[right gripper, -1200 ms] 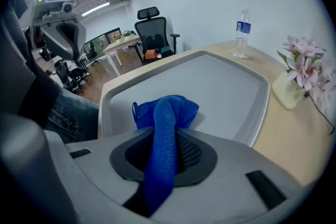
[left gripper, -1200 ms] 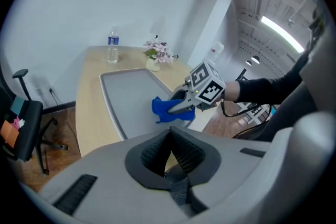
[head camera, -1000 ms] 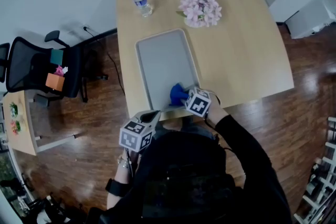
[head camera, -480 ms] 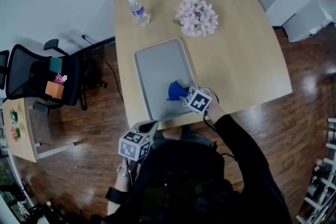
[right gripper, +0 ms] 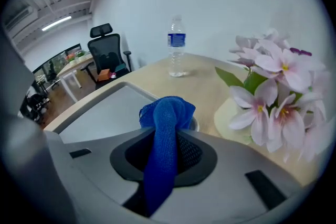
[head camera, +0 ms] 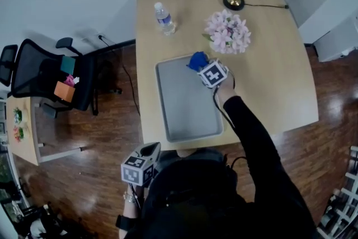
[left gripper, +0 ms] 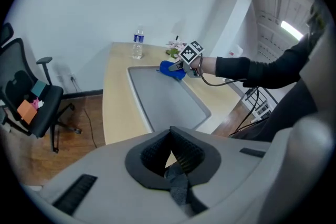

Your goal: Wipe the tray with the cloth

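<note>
- Head view shows a grey rectangular tray [head camera: 187,103] lying flat on a light wooden worktop [head camera: 274,81], its long sides running away from the person.
- The right tongs [head camera: 205,66] are at the far right corner of the tray, at the end of an outstretched arm in a black sleeve [head camera: 246,131].
- In the right gripper view these tongs are closed on a blue cloth [right gripper: 164,128]. The two dark pads press it from both sides, and a bunched end of it stands out past the tips.
- That bunched end is over the rim at the tray's far right corner. Whether it presses on the tray there, I cannot tell.
- The left tongs [head camera: 153,148] are off the worktop, in front of the near left corner of the tray and above a dark wooden floor [head camera: 84,126].
- In the left gripper view their pads [left gripper: 153,155] meet at the tips, and nothing is between them.
- A clear plastic water bottle [head camera: 164,18] with a blue label stands upright beyond the tray's far left corner, apart from the tray.
- A bunch of pink flowers [head camera: 227,32] is just beyond the tray's far right corner, near the cloth.
- A lamp with a round brass base [head camera: 234,1] stands still farther from the tray, behind the flowers.
- A black office chair [head camera: 50,75] stands on the floor, well to the left of the tray.
</note>
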